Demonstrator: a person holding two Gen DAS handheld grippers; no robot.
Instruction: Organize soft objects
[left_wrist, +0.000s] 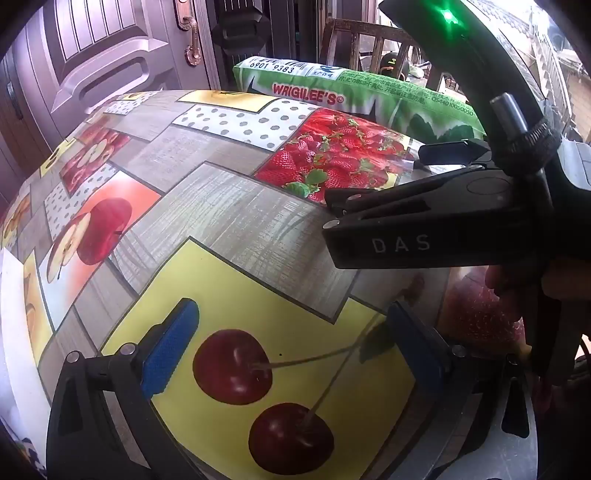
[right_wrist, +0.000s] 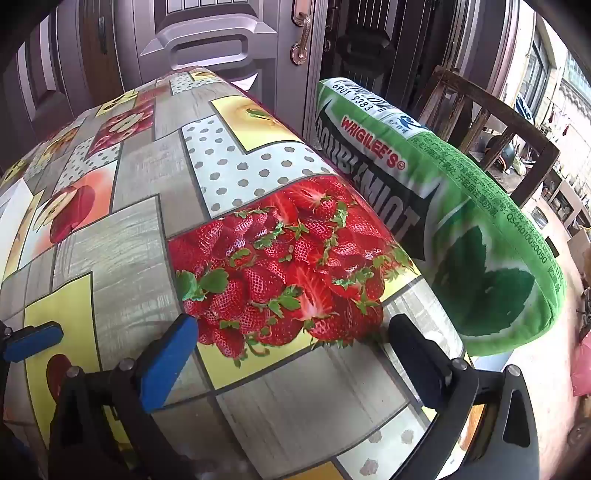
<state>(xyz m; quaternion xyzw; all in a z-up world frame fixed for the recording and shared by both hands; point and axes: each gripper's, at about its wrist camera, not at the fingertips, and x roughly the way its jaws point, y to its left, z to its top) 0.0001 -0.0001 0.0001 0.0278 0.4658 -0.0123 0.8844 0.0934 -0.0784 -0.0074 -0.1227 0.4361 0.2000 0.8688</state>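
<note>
A green chewing-gum-pack pillow (left_wrist: 369, 92) leans against the table's far right edge; it also shows in the right wrist view (right_wrist: 461, 221). My left gripper (left_wrist: 291, 339) is open and empty, low over the cherry print on the tablecloth. My right gripper (right_wrist: 291, 350) is open and empty over the strawberry print, near the table's right edge, a short way from the pillow. The right gripper's body (left_wrist: 424, 221) crosses the right side of the left wrist view. One blue pad of the left gripper (right_wrist: 33, 339) shows at the left edge of the right wrist view.
The table (right_wrist: 140, 236) wears a fruit-print cloth. A wooden chair (right_wrist: 491, 122) stands behind the pillow. A metal door (right_wrist: 221, 48) is behind the table. A pink bag (right_wrist: 581, 365) lies on the floor at right.
</note>
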